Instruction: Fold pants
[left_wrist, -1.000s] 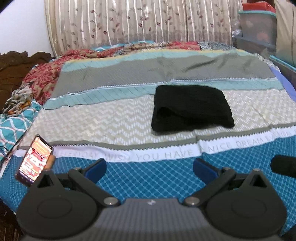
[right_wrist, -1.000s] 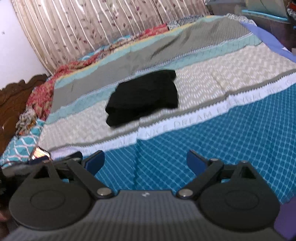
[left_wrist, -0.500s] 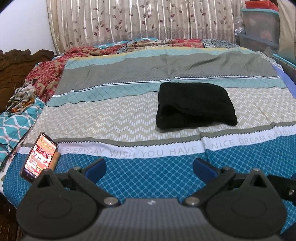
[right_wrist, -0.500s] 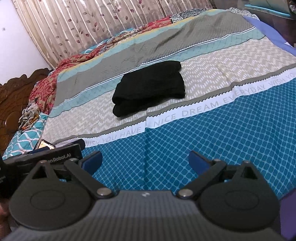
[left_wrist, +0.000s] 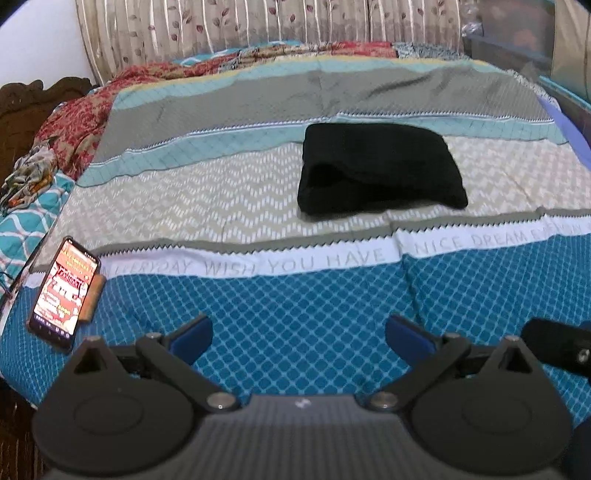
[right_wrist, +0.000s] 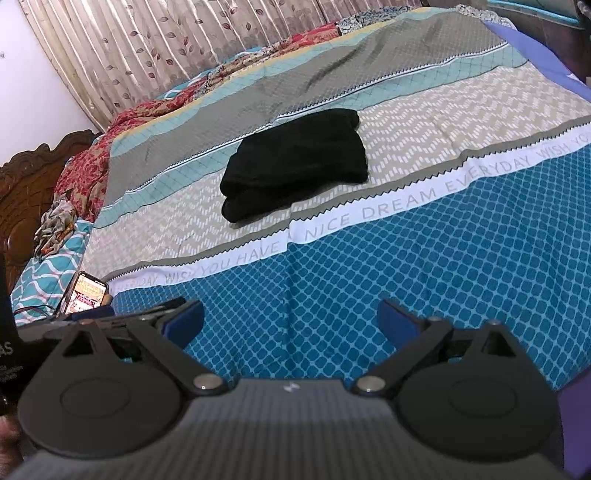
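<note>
Both the left gripper (left_wrist: 298, 334) and right gripper (right_wrist: 291, 319) keep their jaws spread wide, empty, pulled slightly nearer the bedspread (left_wrist: 295, 306) reading "WISH YOU HAVE A NICE DREAM EVERYDAY". Folded black pants (left_wrist: 378, 173) lie mid-bed, unmoved; phone (left_wrist: 63, 291) far left.

Lighting is even, moderately bright indoor light with only soft shadows. The curtain (right_wrist: 155, 48) beyond the claws shows shiny streaks of glare. Both views are slightly soft; printed lettering on the bedspread (left_wrist: 295, 314) ahead blurs. Fisheye bending curves the edges, corners vignetted dark.
</note>
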